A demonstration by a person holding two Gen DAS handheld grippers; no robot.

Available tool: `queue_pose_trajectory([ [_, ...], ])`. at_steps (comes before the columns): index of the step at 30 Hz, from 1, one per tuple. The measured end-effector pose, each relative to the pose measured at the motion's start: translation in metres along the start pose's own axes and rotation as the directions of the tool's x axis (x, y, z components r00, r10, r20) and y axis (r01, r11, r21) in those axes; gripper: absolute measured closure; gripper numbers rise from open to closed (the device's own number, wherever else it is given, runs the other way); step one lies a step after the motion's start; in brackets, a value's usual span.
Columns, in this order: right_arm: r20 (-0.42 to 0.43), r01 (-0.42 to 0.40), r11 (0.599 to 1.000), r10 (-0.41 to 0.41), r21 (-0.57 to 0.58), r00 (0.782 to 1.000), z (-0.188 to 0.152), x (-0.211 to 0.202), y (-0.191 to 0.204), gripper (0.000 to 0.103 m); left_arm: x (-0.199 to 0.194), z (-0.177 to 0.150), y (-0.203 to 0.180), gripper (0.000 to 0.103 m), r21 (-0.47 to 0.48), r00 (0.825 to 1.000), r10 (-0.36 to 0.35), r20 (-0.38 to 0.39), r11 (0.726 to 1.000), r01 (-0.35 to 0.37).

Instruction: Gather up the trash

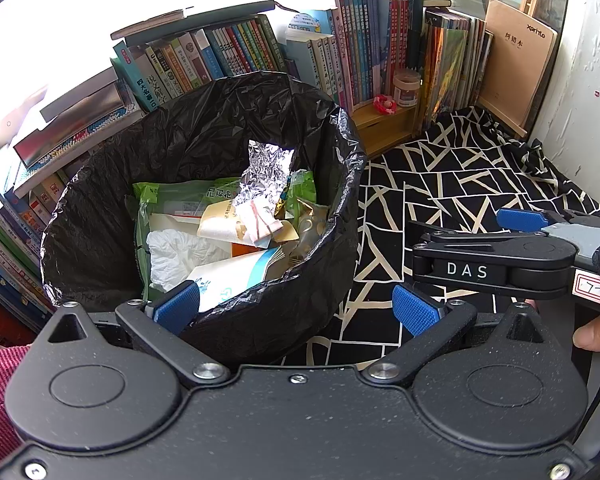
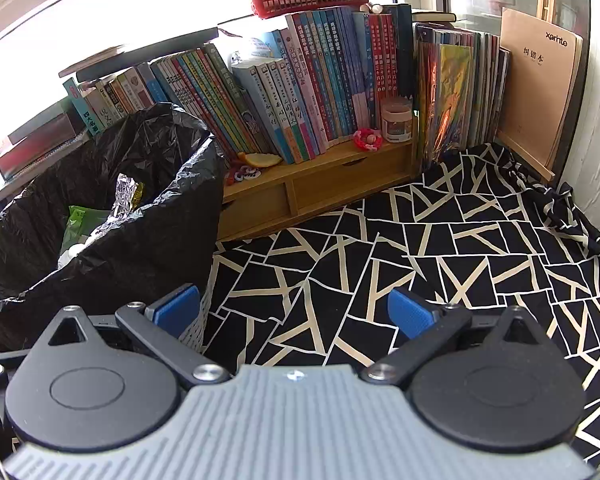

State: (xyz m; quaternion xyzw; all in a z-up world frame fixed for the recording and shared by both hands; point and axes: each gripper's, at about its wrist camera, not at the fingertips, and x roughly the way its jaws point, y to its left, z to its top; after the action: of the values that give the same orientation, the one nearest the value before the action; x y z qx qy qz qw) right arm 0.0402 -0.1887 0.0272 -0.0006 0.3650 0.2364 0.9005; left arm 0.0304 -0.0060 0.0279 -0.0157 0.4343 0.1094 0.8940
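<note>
Both grippers, left (image 1: 296, 307) and right (image 2: 294, 309), had fingers spread and empty. Trash (image 1: 224, 232) sat in the black-lined bin (image 1: 100, 208) on the patterned cloth (image 2: 420, 248): foil, wrappers, tissue. Judged light, crushable, foil slippery; best pinched at a crumpled fold or the liner's rim.

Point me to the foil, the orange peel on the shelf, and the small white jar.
foil (image 1: 266, 172), left wrist view, middle of the crumpled sheet.
orange peel (image 2: 260, 159), right wrist view, its pale inner side.
white jar (image 2: 397, 121), right wrist view, its side wall.
</note>
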Motion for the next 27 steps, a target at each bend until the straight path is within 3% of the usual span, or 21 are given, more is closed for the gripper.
queue_pose_trajectory([
  [27, -0.002, 0.005, 1.0, -0.005, -0.006, 1.0, -0.0003, 0.0011, 0.001, 0.0, 0.0007, -0.001, -0.0012, 0.0, 0.009, 1.0, 0.005, 0.002, 1.0, -0.005],
])
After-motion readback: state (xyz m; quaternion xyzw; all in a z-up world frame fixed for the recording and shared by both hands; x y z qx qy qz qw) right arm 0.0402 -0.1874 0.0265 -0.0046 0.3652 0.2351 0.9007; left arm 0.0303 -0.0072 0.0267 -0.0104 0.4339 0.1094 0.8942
